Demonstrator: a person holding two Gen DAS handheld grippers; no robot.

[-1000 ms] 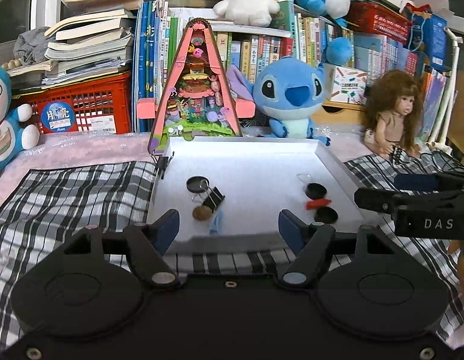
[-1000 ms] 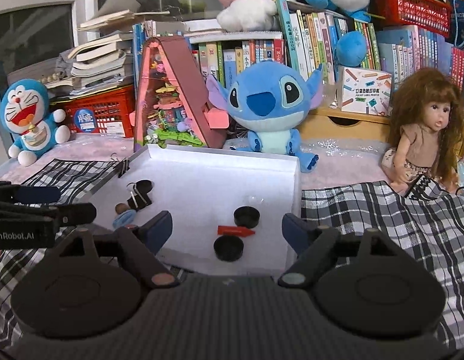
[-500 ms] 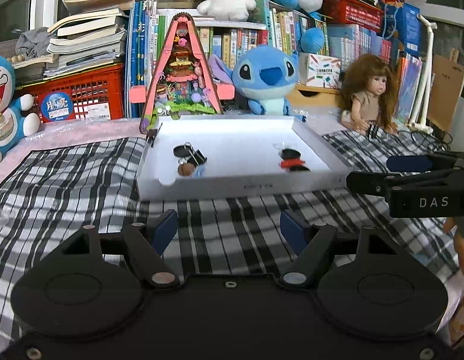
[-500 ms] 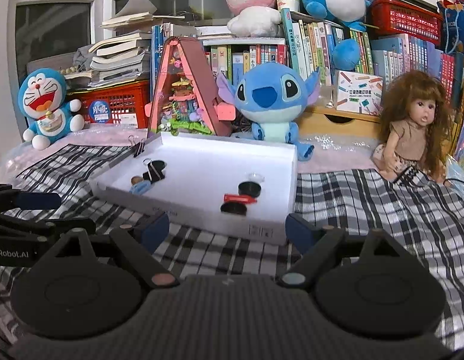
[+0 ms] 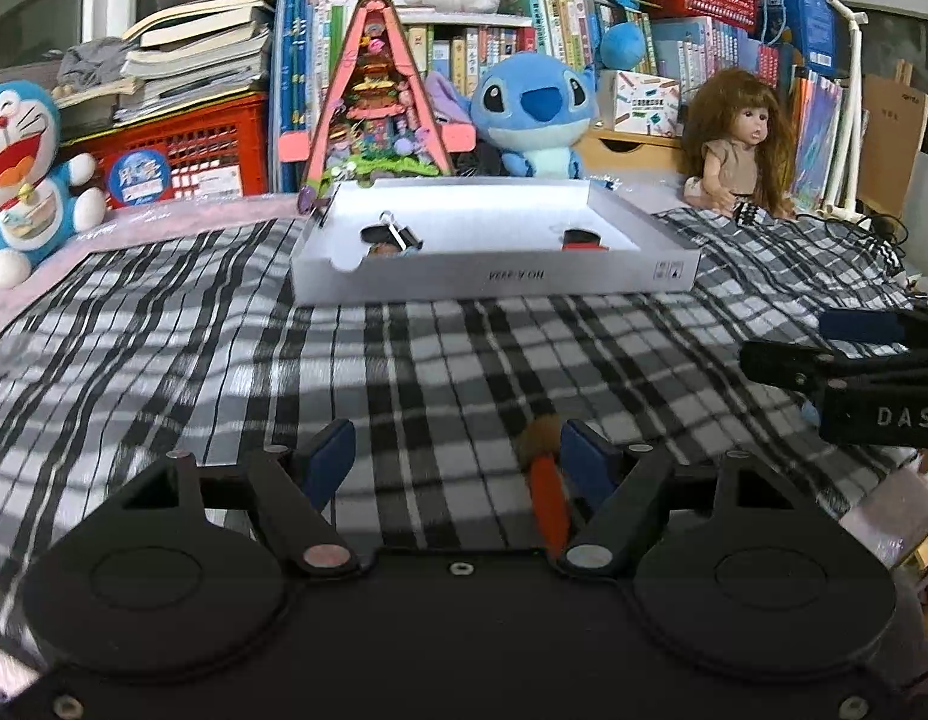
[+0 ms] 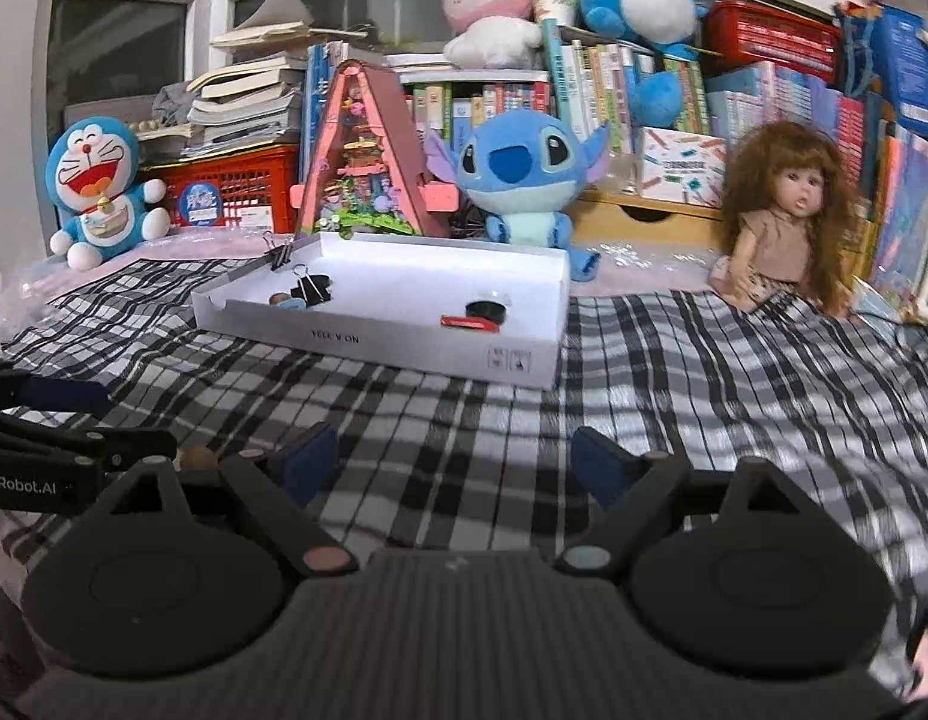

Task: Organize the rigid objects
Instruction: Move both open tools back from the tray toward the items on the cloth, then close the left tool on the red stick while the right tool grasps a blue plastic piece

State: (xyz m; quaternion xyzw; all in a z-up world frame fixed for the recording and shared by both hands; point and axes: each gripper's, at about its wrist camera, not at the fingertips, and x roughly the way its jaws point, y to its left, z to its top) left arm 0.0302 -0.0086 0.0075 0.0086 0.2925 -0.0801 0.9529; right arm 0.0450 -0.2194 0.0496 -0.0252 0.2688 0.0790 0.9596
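Note:
A white shallow box (image 5: 493,273) sits on the plaid cloth; it also shows in the right wrist view (image 6: 374,333). In it lie a black binder clip (image 6: 311,288), a brown round piece, black discs (image 6: 486,311) and a red piece (image 6: 464,320). My left gripper (image 5: 458,456) is open, low over the cloth. A red stick with a brown tip (image 5: 544,480) lies on the cloth beside its right finger. My right gripper (image 6: 455,459) is open and empty, to the right of the left one.
Plaid cloth (image 5: 224,330) covers the table. Behind the box stand a pink triangular toy house (image 5: 377,102), a blue Stitch plush (image 5: 532,114), a doll (image 5: 739,144), a Doraemon plush (image 5: 20,168), a red crate and book rows. Another binder clip (image 6: 281,252) grips the box's far corner.
Both grippers have pulled back from the box and dropped low over the cloth. The red stick has come into view by the left gripper's right finger.

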